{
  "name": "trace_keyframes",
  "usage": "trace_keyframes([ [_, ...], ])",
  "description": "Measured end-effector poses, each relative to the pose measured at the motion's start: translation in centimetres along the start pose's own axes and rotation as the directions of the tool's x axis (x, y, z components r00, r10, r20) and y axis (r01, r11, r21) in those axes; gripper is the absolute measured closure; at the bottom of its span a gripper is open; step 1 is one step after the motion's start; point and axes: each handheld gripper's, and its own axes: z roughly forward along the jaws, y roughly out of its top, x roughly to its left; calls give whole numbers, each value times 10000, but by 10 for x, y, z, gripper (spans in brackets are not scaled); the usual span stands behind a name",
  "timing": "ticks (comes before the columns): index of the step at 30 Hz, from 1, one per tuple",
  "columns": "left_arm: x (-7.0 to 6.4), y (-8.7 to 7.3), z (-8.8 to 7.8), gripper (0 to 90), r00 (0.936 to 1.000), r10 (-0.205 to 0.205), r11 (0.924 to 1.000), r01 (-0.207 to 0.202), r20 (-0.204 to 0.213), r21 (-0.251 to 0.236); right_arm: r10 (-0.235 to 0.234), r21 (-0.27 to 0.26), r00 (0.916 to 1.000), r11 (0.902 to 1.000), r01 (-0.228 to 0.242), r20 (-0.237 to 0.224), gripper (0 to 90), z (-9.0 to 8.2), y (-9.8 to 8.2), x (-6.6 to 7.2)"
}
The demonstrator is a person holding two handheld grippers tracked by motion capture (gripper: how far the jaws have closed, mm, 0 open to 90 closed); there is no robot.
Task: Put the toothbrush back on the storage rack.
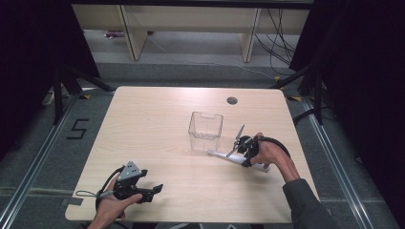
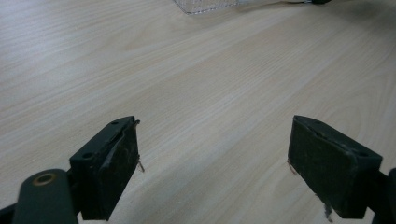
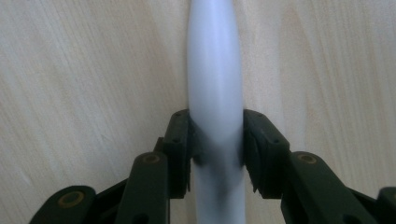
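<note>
Right jaws: your right gripper (image 3: 216,154) pinches a white tube (image 3: 214,79) lying on the table (image 1: 143,124), right of centre in the high view.
Left jaws: your left gripper (image 2: 212,163) gapes, idle, lower left.
Progress: grasp made; lift and likely drop into the clear bin (image 1: 205,130), centre frame, remain.

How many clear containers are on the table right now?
1. The clear container stands upright near the middle of the table, just left of the white tube that the right tongs are clamped on. None looks hidden.
</note>
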Motion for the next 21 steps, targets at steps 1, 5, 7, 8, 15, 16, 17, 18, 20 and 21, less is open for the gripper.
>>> trace_keyframes([
  [1, 0, 0, 0, 156, 10000, 1, 10000, -1, -2, -7, -60, 18, 10000, 10000, 60, -73, 647, 0, 0, -1],
  [5, 0, 0, 0, 156, 10000, 11, 10000, -11, -5, 3, 69, 103, 9998, 9999, -67, -176, 651, -1, 0, 0],
  [7, 0, 0, 0, 156, 10000, 12, 10000, -12, -10, 7, 14, 68, 9998, 10000, -13, -207, 654, 0, 0, 0],
  [8, 0, 0, 0, 156, 10000, 12, 10000, -12, -10, 7, 14, 68, 9998, 10000, -13, -207, 654, 0, 0, 0],
  [15, 0, 0, 0, 156, 10000, 26, 10000, -26, -7, 34, -62, 320, 9998, 9995, 67, -173, 658, 0, 2, 2],
  [16, 0, 0, 0, 156, 10000, 70, 9999, -69, -21, 108, -117, 308, 9996, 9994, 125, -262, 658, -1, 2, 2],
  [17, 0, 0, 0, 156, 10000, 70, 9999, -69, -21, 108, -117, 308, 9996, 9994, 125, -262, 658, -1, 2, 2],
  [18, 0, 0, 0, 156, 10000, 87, 9999, -87, -15, 108, -115, 335, 9995, 9994, 125, -294, 658, -1, 2, 2],
  [20, 0, 0, 0, 156, 10000, 71, 10000, -71, 38, 16, -220, 428, 9994, 9988, 232, -282, 658, 0, 2, 1],
  [21, 0, 0, 0, 156, 10000, 71, 10000, -71, 38, 16, -259, 351, 9991, 9990, 271, -323, 658, 0, 2, 1],
])
